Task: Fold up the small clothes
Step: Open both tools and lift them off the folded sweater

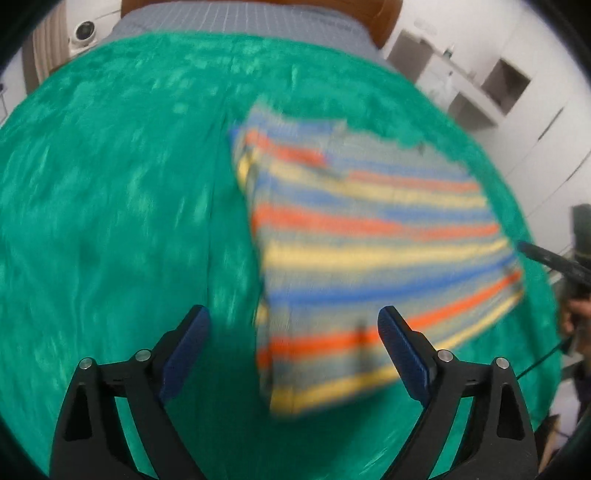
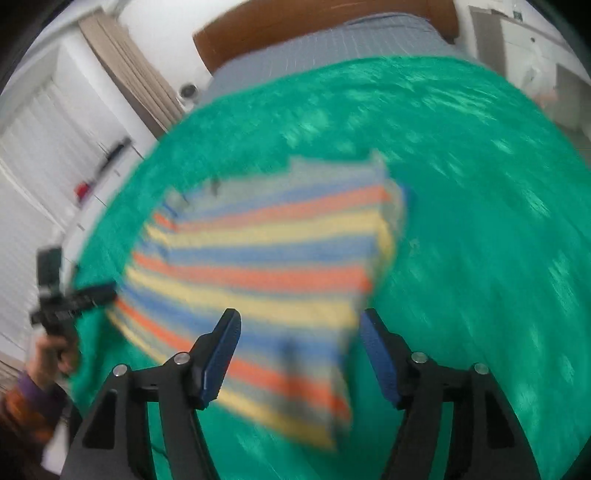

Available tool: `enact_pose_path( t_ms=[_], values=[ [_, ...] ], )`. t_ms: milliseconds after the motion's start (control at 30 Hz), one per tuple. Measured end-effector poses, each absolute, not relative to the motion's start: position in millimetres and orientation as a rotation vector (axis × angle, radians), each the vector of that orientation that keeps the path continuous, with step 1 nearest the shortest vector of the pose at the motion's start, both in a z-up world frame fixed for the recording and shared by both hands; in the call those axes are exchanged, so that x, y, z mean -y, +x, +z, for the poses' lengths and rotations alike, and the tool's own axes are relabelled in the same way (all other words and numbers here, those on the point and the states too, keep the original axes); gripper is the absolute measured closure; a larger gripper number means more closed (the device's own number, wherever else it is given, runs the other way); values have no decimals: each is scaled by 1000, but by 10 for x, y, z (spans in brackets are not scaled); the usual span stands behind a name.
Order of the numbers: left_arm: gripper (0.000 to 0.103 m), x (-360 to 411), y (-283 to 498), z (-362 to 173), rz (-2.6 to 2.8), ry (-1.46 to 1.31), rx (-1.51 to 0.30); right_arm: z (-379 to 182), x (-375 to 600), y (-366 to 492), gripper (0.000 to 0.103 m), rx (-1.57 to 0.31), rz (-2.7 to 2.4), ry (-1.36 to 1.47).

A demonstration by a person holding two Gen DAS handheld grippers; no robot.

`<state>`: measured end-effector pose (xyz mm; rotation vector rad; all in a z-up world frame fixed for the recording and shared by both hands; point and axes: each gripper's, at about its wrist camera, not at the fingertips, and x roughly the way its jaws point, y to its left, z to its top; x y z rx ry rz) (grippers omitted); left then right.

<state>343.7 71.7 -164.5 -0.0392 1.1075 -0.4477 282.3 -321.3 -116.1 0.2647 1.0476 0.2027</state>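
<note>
Bright, even indoor light; heavy motion blur throughout, fisheye warping with dark corners.

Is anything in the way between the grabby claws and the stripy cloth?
Nothing visible is. The striped garment lies flat on the green blanket, and both the left gripper and right gripper are open right above it.

the striped garment (image 1: pixel 369 258) is soft woven cloth, matt, in orange, yellow, blue and grey bands. it lies on a green blanket (image 1: pixel 110 203) of plush, fuzzy fabric with a slight sheen. the left gripper (image 1: pixel 293 354) and right gripper (image 2: pixel 299 354) are matt black plastic with shiny metal pins; their pads (image 1: pixel 184 350) look like ribbed blue rubber. the headboard (image 2: pixel 295 22) looks like smooth brown wood.
</note>
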Motion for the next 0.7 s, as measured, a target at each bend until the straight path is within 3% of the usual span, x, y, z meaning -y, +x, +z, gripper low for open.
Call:
enact_pose_path(
  t_ms=[33,67,100,300,367,467,533,600,700],
  values=[
    [17,-693,3403,-1762,-411,-19,-1134,-1266,3213,2740,39,-1091,209,264],
    [19,-679,3406,-1815,-386,-2,-1141,-1376,3217,2691,71,-1130,205,272],
    [20,-666,3367,-1851,-360,22,-1126,-1505,3245,2627,92,-1172,169,270],
    [20,-630,3247,-1865,-291,85,-1083,-1681,3394,2383,93,-1138,91,356],
    [20,-673,3202,-1812,-269,79,-1079,-1641,3392,2334,89,-1120,77,353],
    [17,-721,3046,-1708,-240,64,-1044,-1490,3433,2080,69,-1071,37,336],
    [5,-814,2811,-1610,-207,53,-985,-1385,3434,1883,57,-1009,10,303],
    [5,-857,2615,-1585,-182,41,-930,-1291,3339,1649,39,-953,1,273],
    [5,-845,2405,-1664,-156,42,-889,-1262,3169,1243,33,-859,31,227]
  ],
)
